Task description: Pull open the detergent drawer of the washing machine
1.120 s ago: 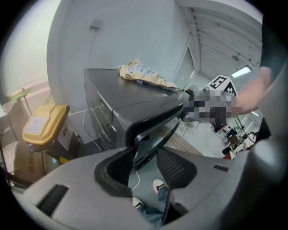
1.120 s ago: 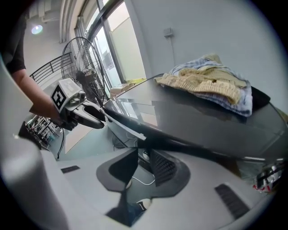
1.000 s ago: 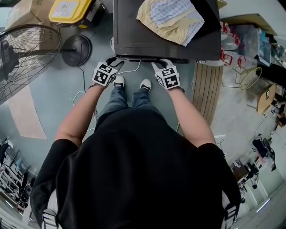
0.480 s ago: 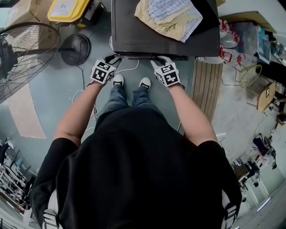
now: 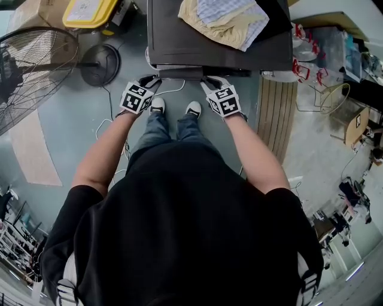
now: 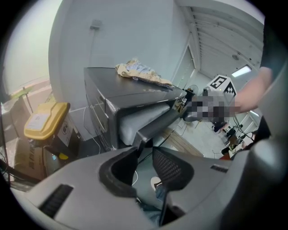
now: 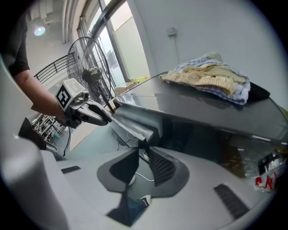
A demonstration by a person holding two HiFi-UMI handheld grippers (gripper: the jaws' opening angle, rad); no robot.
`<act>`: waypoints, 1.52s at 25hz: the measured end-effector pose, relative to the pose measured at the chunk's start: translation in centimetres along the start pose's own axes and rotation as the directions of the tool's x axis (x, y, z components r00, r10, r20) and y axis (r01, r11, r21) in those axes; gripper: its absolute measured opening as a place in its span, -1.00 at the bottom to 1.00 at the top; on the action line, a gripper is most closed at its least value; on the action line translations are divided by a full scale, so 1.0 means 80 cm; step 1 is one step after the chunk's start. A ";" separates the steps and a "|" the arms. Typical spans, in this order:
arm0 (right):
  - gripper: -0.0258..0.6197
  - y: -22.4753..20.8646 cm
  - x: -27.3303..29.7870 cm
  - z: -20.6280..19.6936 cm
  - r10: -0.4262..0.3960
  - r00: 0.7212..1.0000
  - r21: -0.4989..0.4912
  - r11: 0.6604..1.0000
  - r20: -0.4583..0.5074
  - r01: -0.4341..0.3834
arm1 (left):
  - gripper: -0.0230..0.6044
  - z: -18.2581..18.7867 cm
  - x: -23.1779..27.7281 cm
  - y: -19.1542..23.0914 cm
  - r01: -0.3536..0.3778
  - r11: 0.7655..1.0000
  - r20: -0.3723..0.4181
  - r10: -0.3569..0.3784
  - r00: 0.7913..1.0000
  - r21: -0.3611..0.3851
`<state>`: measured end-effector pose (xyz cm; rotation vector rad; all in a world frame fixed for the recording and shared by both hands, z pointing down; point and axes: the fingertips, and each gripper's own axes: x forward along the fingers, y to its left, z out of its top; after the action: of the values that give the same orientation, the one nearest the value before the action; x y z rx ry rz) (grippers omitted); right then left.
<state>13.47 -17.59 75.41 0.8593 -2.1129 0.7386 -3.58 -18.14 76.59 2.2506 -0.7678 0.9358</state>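
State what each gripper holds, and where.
Detergent drawer, front lip: left gripper, jaws just closed further, at the left end; right gripper at the right end.

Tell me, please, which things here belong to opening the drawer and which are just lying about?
Job: drawer, washer.
Lying about: clothes on the washer, fan, yellow-lidded bin, cardboard box.

Head view looks steeply down; gripper views face inward from opposite sides, close, apparently sharing the detergent drawer (image 6: 139,117).
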 end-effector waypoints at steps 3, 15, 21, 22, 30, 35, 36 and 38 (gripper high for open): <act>-0.70 0.007 -0.006 -0.012 0.000 1.000 0.010 1.000 0.002 0.000 | -0.58 -0.009 -0.003 -0.012 0.011 1.000 -0.008 -0.011 1.000 0.008; -0.70 0.037 -0.025 -0.053 0.022 0.999 0.067 0.997 0.028 -0.023 | -0.57 -0.045 -0.016 -0.049 0.037 0.999 -0.020 -0.037 0.999 -0.007; -0.70 0.050 -0.036 -0.071 0.031 0.999 0.089 0.995 0.040 -0.035 | -0.57 -0.060 -0.022 -0.067 0.048 0.999 -0.024 -0.048 0.999 -0.020; -0.70 0.052 -0.038 -0.073 0.036 0.998 0.090 0.995 0.042 -0.040 | -0.57 -0.062 -0.023 -0.069 0.049 0.999 -0.027 -0.050 0.998 -0.020; -0.71 0.071 -0.052 -0.094 0.071 0.997 0.093 0.993 0.043 -0.075 | -0.57 -0.082 -0.032 -0.093 0.067 0.998 -0.045 -0.068 0.997 -0.017; -0.71 0.083 -0.059 -0.109 0.088 0.995 0.108 0.990 0.045 -0.092 | -0.57 -0.094 -0.038 -0.106 0.087 0.996 -0.048 -0.088 0.995 -0.017; -0.71 0.086 -0.061 -0.111 0.091 0.995 0.110 0.989 0.047 -0.096 | -0.57 -0.097 -0.039 -0.109 0.090 0.996 -0.049 -0.091 0.995 -0.017; -0.71 0.091 -0.065 -0.117 0.097 0.994 0.117 0.988 0.052 -0.102 | -0.57 -0.102 -0.042 -0.115 0.096 0.995 -0.051 -0.096 0.994 -0.013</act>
<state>14.44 -4.68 74.95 0.8462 -2.1832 0.9130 -2.67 -5.42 76.23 2.2245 -0.6348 0.9380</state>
